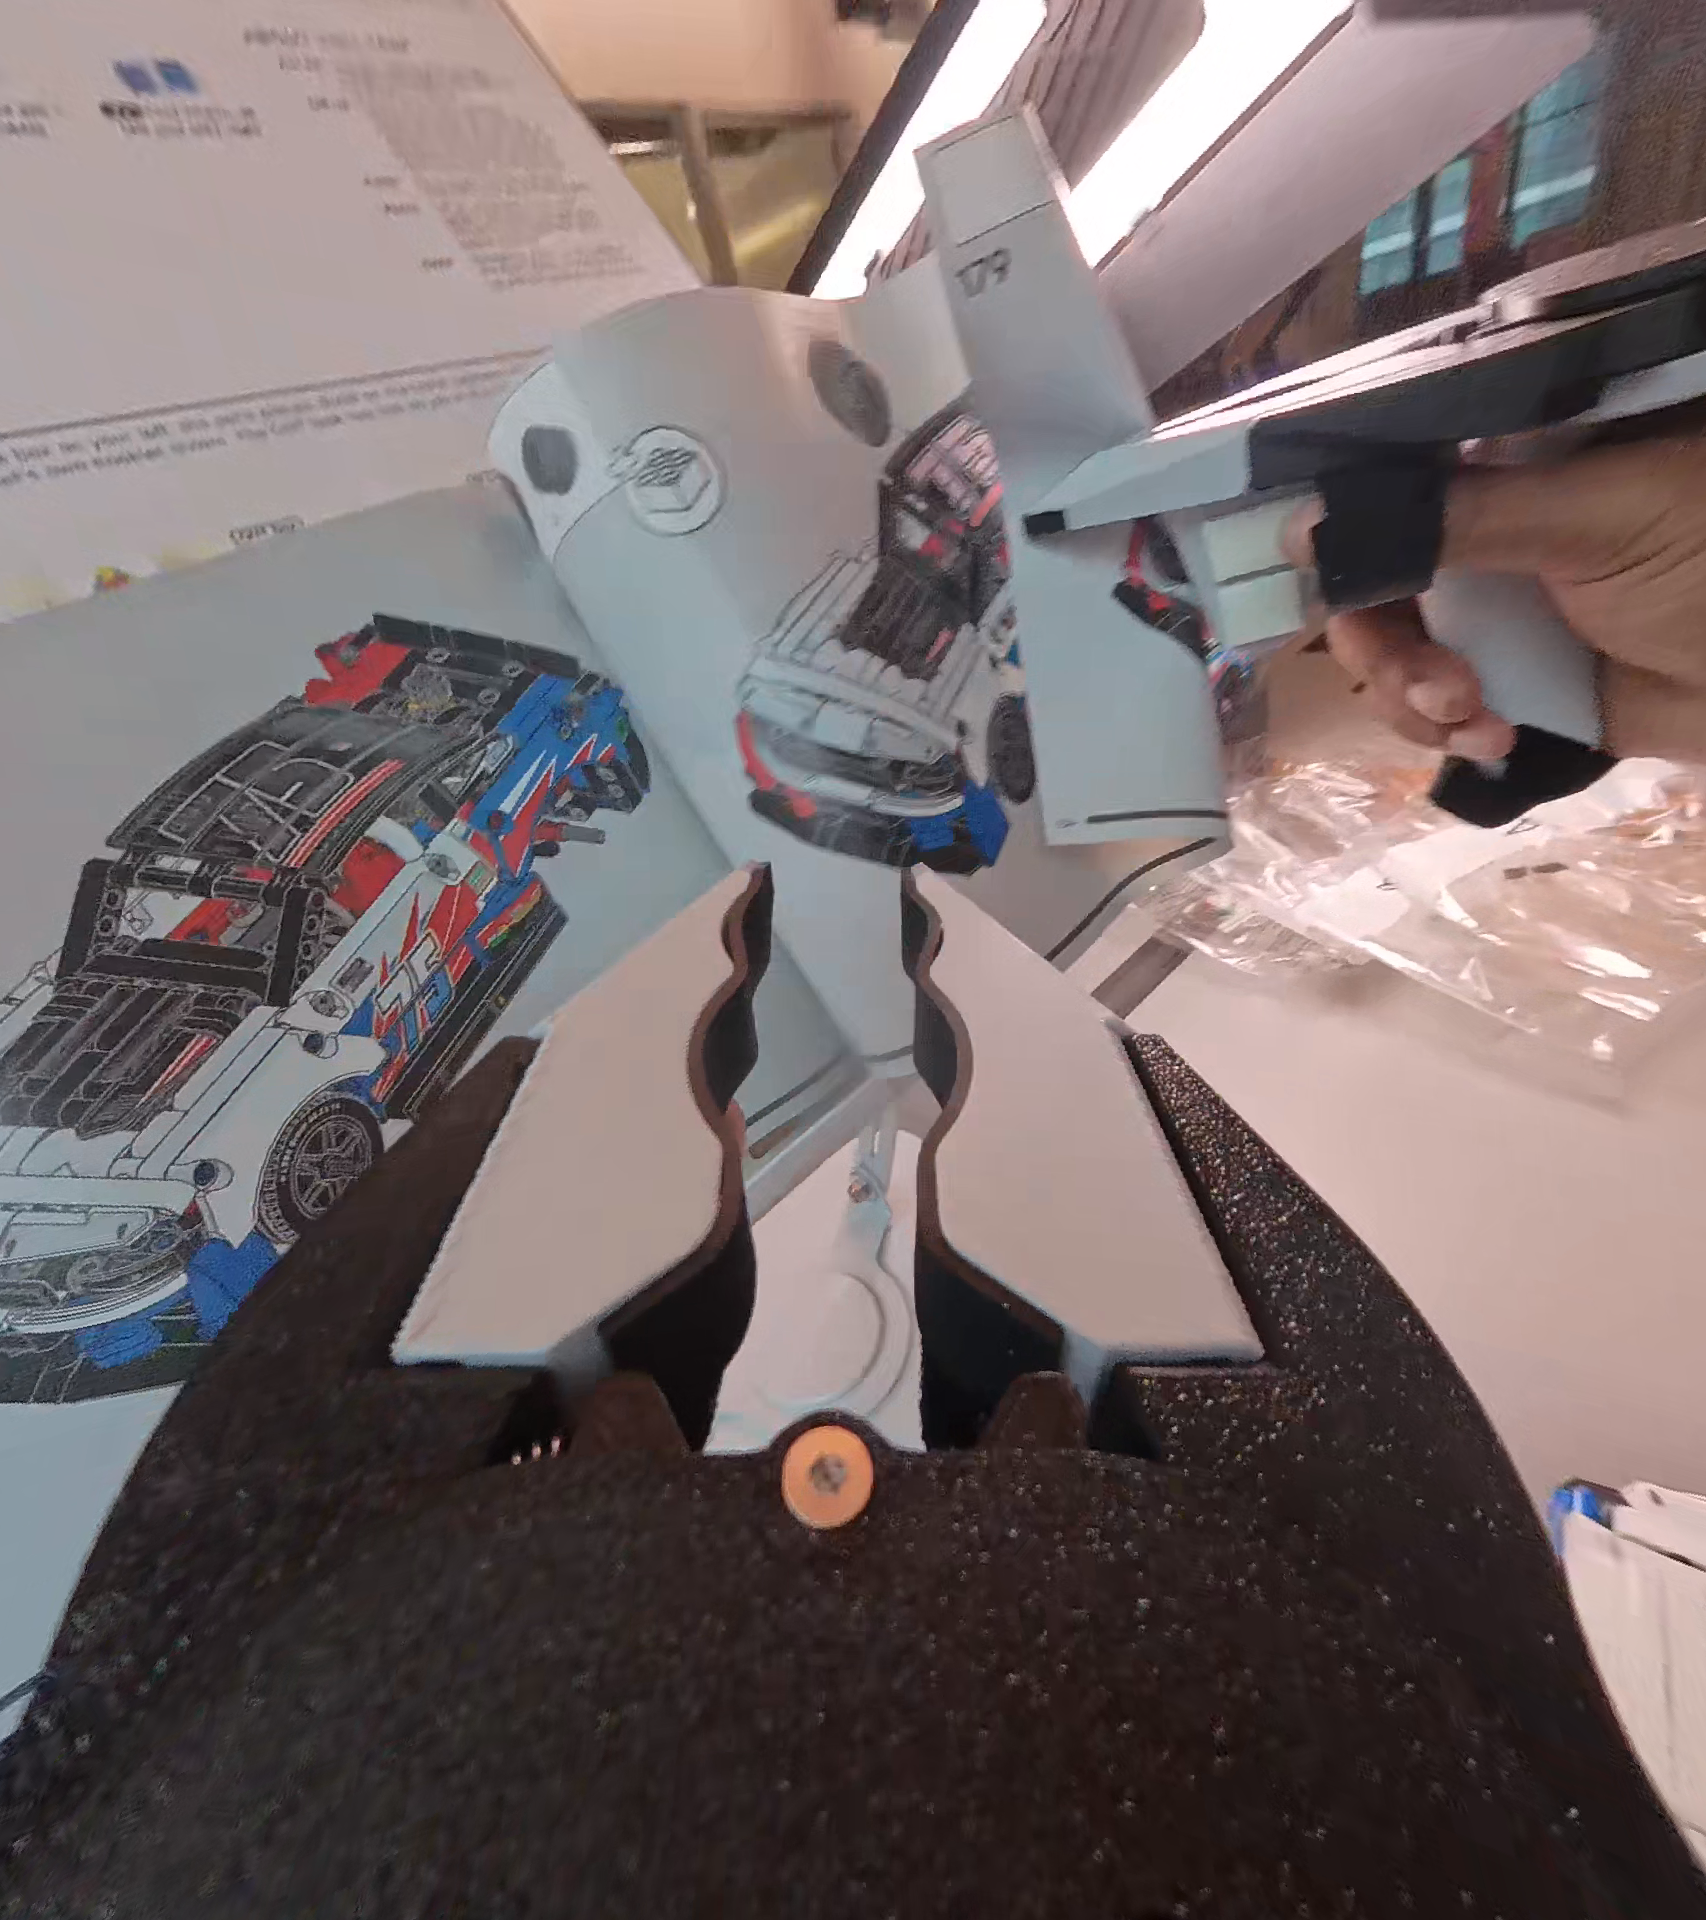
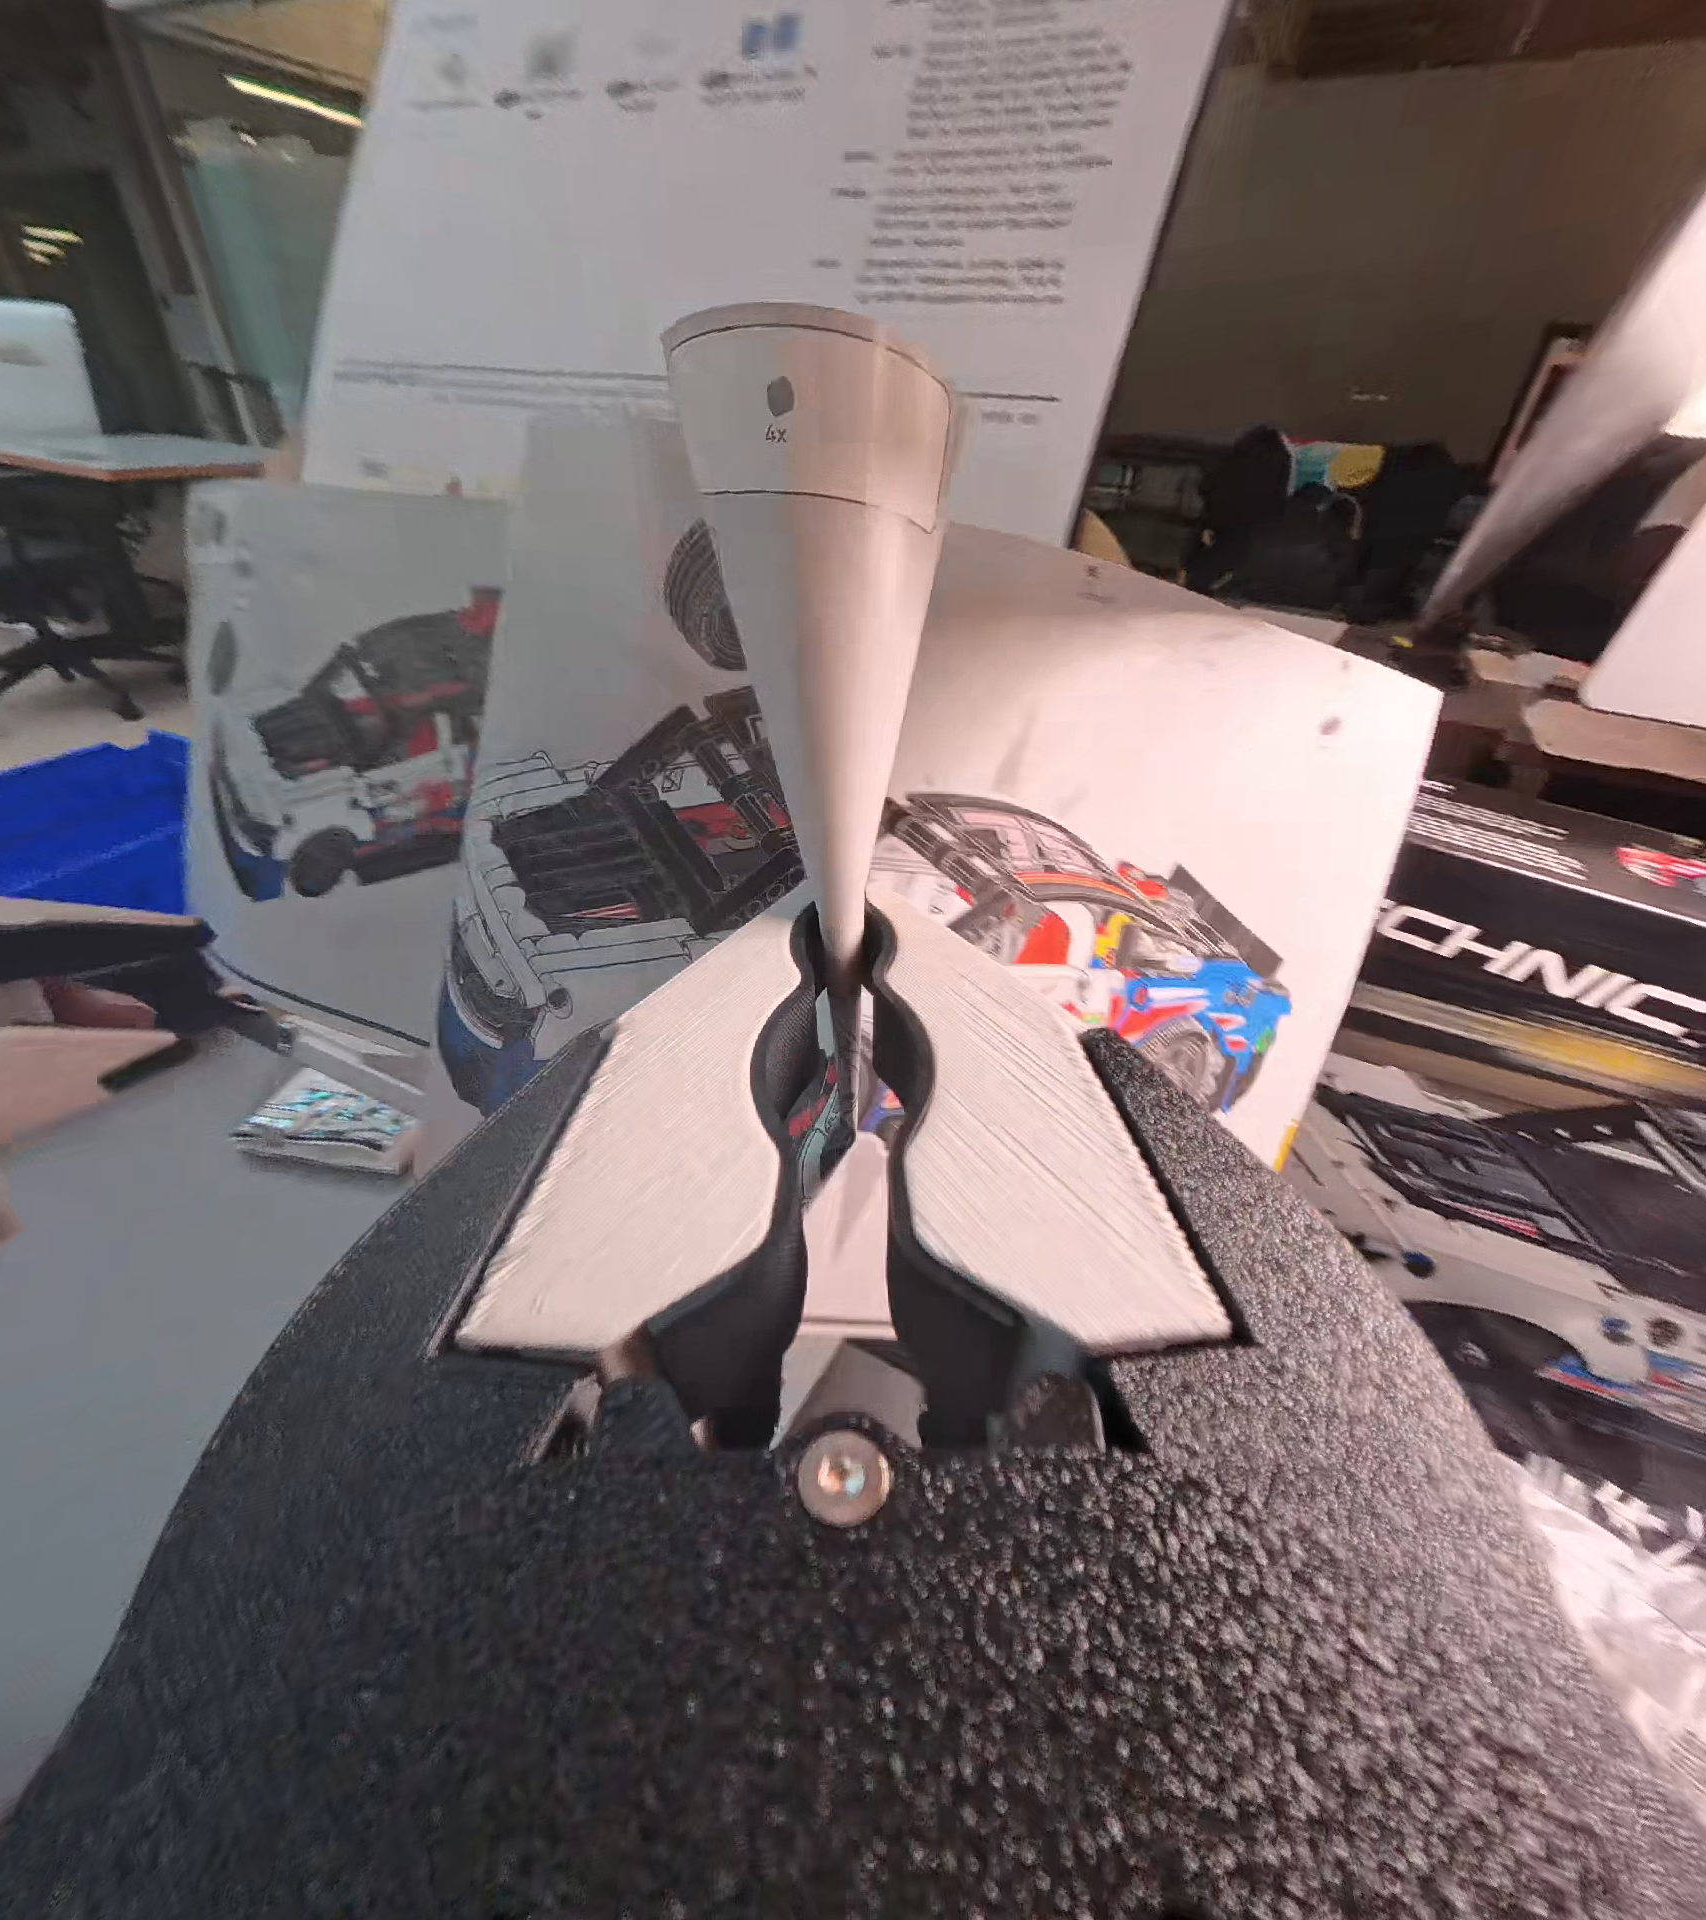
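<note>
An open instruction booklet (image 1: 28,831) with drawings of a white, blue and red brick-built race car stands tilted in front of me. My left gripper (image 1: 833,891) is open and empty, close to the booklet's lower edge and fold. My right gripper (image 2: 841,940) is shut on the edge of one booklet page (image 2: 818,623), which rises curled from its fingertips. In the left wrist view the right gripper (image 1: 1041,520), held by a hand (image 1: 1607,582), pinches that lifted page (image 1: 1025,312). The booklet's right-hand page (image 2: 1192,727) stands behind the held page.
A large white printed sheet (image 2: 620,208) stands behind the booklet. Clear plastic bags (image 1: 1451,914) lie on the table to the right. A black product box (image 2: 1555,935) and a white brick car (image 2: 1607,1299) are at right. A blue bin (image 2: 49,821) sits at left. The left gripper (image 2: 142,997) shows there too.
</note>
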Demonstrator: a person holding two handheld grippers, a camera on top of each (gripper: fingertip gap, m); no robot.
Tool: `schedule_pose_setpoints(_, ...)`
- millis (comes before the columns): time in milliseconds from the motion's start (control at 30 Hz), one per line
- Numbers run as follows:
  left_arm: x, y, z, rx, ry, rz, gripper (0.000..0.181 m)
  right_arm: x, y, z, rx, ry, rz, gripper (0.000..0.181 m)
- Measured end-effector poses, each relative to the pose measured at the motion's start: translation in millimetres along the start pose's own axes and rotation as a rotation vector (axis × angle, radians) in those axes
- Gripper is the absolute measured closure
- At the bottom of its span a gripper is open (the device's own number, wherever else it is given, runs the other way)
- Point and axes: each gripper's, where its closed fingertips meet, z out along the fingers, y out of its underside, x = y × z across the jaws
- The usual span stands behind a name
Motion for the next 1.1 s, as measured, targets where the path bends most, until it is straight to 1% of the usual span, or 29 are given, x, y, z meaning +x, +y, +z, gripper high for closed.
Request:
schedule_pose_setpoints(33,-6,6,9,-0.039,-0.021,0.008,0.162,14,5,0,-0.015,0.034,-0.010,0.181)
schedule_pose_setpoints(133,-9,25,37,-0.154,-0.031,0.098,0.169,55,19,1,-0.056,0.153,-0.032,0.177)
schedule_pose_setpoints(167,-5,28,46,-0.180,-0.020,0.119,0.174,67,26,1,-0.085,0.193,-0.041,0.172)
schedule_pose_setpoints(200,0,32,54,-0.208,-0.003,0.132,0.176,80,32,0,-0.109,0.243,-0.051,0.161)
schedule_pose_setpoints(267,8,38,69,-0.258,0.011,0.144,0.178,104,39,-9,-0.138,0.365,-0.073,0.161)
schedule_pose_setpoints(300,10,38,75,-0.270,0.007,0.150,0.181,112,40,-16,-0.130,0.408,-0.084,0.161)
schedule_pose_setpoints(367,11,41,83,-0.298,-0.012,0.158,0.181,115,41,-28,-0.097,0.434,-0.083,0.161)
schedule_pose_setpoints(433,11,41,87,-0.306,-0.025,0.149,0.181,103,34,-43,-0.016,0.432,-0.111,0.161)
schedule_pose_setpoints(467,11,42,89,-0.309,-0.032,0.146,0.181,87,28,-46,0.038,0.384,-0.125,0.162)
schedule_pose_setpoints(533,9,44,92,-0.314,-0.046,0.144,0.181,37,26,-45,0.109,0.193,-0.134,0.166)
schedule_pose_setpoints(567,8,45,94,-0.319,-0.054,0.144,0.181,10,31,-42,0.111,0.089,-0.139,0.168)
schedule_pose_setpoints(600,8,46,95,-0.327,-0.061,0.143,0.181,-11,43,-38,0.082,0.016,-0.151,0.169)
schedule_pose_setpoints(667,6,47,98,-0.345,-0.074,0.146,0.181,-39,74,-26,-0.004,-0.059,-0.188,0.167)
schedule_pose_setpoints(700,6,47,99,-0.353,-0.078,0.147,0.181,-45,91,-21,-0.042,-0.067,-0.202,0.166)
schedule_pose_setpoints(833,5,48,101,-0.378,-0.080,0.170,0.181,-45,167,-4,-0.225,-0.043,-0.239,0.154)
schedule_pose_setpoints(900,5,49,102,-0.390,-0.084,0.194,0.181,-42,193,5,-0.285,-0.009,-0.297,0.153)
schedule_pose_setpoints(967,5,51,103,-0.414,-0.082,0.213,0.181,-33,200,13,-0.294,0.065,-0.391,0.151)
schedule_pose_setpoints(1000,5,52,103,-0.424,-0.082,0.222,0.181,-26,196,14,-0.281,0.111,-0.446,0.163)
schedule_pose_setpoints(1033,4,52,104,-0.433,-0.079,0.226,0.181,-20,188,13,-0.258,0.153,-0.512,0.181)
schedule_pose_setpoints(1100,4,54,105,-0.450,-0.062,0.219,0.181,-8,176,7,-0.272,0.229,-0.687,0.181)
